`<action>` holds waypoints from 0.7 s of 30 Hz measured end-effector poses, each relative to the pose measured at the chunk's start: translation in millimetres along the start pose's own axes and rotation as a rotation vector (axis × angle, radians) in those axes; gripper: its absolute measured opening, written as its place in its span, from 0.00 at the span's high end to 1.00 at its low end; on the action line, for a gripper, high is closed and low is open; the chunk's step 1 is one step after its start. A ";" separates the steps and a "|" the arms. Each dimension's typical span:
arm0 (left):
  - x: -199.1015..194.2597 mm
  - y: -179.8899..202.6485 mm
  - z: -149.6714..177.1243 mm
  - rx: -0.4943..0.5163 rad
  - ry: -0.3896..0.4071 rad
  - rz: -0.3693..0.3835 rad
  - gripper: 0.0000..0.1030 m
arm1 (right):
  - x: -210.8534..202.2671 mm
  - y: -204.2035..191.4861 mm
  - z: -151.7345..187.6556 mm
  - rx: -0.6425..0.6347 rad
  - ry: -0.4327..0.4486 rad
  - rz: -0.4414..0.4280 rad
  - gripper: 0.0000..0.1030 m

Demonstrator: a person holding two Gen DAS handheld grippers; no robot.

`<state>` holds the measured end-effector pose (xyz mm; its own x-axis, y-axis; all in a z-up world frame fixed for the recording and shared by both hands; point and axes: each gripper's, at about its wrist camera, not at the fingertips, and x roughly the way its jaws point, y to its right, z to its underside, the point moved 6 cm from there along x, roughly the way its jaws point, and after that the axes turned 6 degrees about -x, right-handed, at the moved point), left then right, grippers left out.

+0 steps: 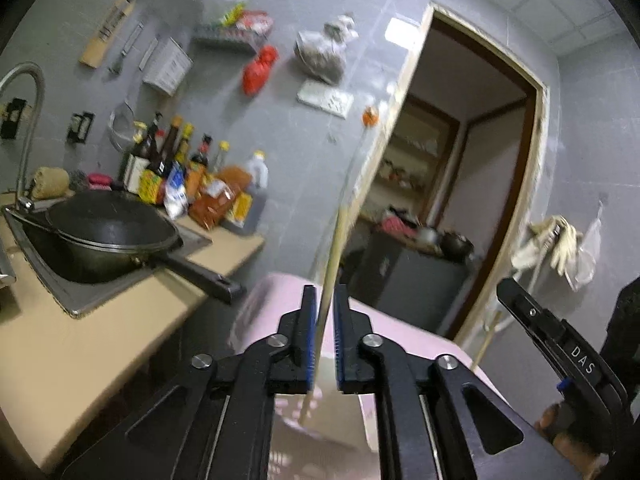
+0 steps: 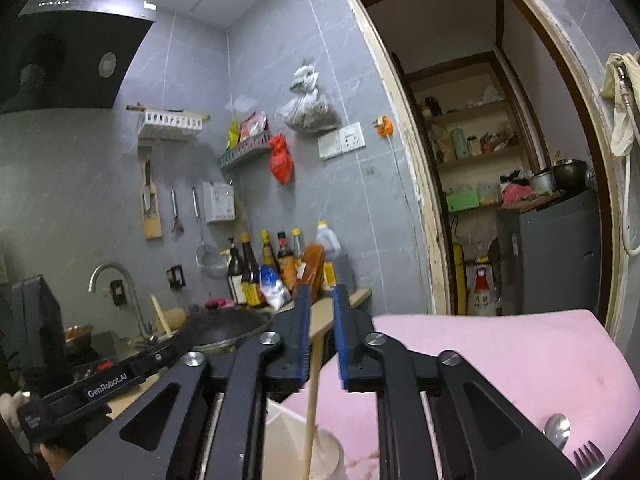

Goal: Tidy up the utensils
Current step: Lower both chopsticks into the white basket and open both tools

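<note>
The left gripper [image 1: 324, 336] clasps a long pale wooden chopstick [image 1: 332, 256], near-upright, tip pointing up. The right gripper [image 2: 320, 340] pinches a second pale chopstick [image 2: 311, 412], angled down into a white cup [image 2: 320, 452] on the pink cloth [image 2: 500, 360].

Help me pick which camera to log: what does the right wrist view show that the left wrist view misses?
Only the right wrist view shows the range hood, a spoon, a fork and a white cup on the pink surface. Only the left shows the wok's handle fully. Both show a chopstick between gripper fingers, the wok and sauce bottles.
</note>
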<state>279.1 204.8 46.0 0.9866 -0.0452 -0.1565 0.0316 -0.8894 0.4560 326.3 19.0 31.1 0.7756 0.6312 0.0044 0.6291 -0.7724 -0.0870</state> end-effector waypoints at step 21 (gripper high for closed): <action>-52.0 90.8 22.4 0.158 -0.025 0.000 0.15 | -116.5 44.3 -17.3 -0.139 -0.003 0.134 0.00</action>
<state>227.1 116.2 76.0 0.9823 -0.0546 -0.1789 0.0041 -0.9499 0.3126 264.7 -90.0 43.9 0.8528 0.5222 -0.0012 0.5215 -0.8517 0.0517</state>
